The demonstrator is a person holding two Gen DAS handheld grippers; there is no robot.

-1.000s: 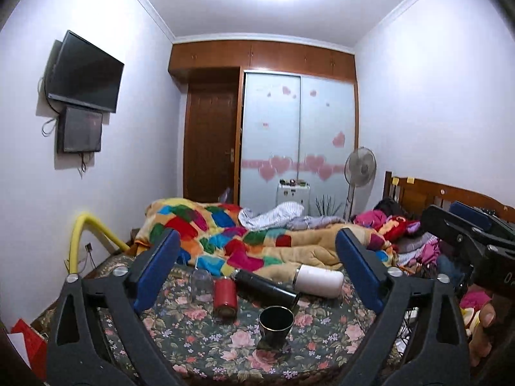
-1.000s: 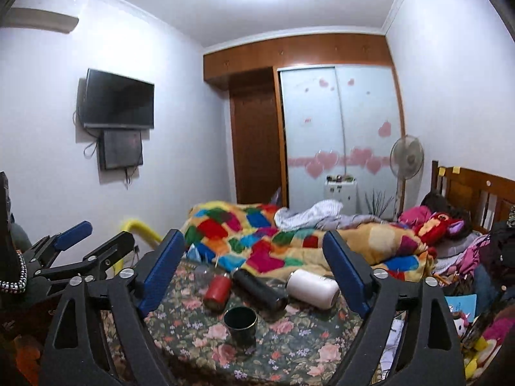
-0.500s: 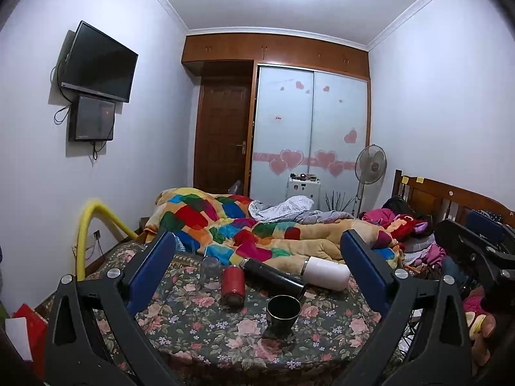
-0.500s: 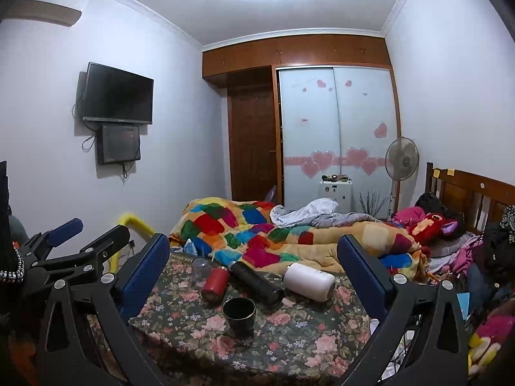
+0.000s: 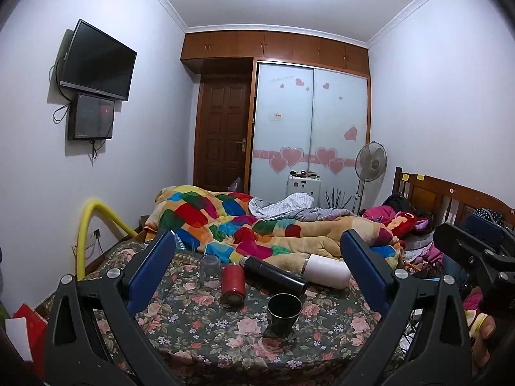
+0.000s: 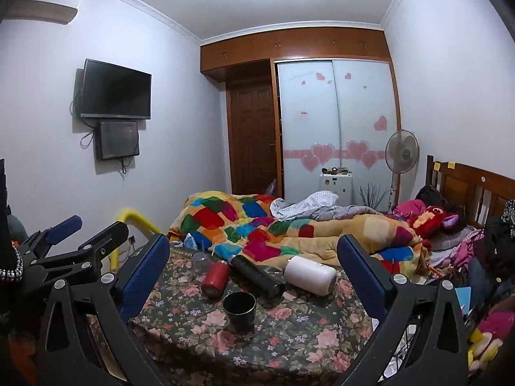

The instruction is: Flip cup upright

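Note:
A dark cup [image 5: 284,311] stands upright, mouth up, on the floral tablecloth [image 5: 206,331]; it also shows in the right wrist view [image 6: 239,306]. Behind it lie a red bottle [image 5: 233,281], a black flask [image 5: 274,275] and a white flask [image 5: 327,271] on their sides, and a clear glass [image 5: 210,267] stands upside down. My left gripper [image 5: 257,273] is open and empty, held back from the table. My right gripper [image 6: 252,273] is open and empty too. The left gripper [image 6: 70,241] shows at the left of the right wrist view.
A bed with a patchwork quilt [image 5: 231,218] lies behind the table. A yellow tube [image 5: 93,222] arches at the left wall. A wooden headboard [image 5: 450,199], clothes and a fan [image 5: 370,164] are at the right. The right gripper [image 5: 476,254] shows at the left view's right edge.
Both grippers have pulled back and risen a little, so the table looks farther away. The cups and bottles have not moved. Both grippers stay open.

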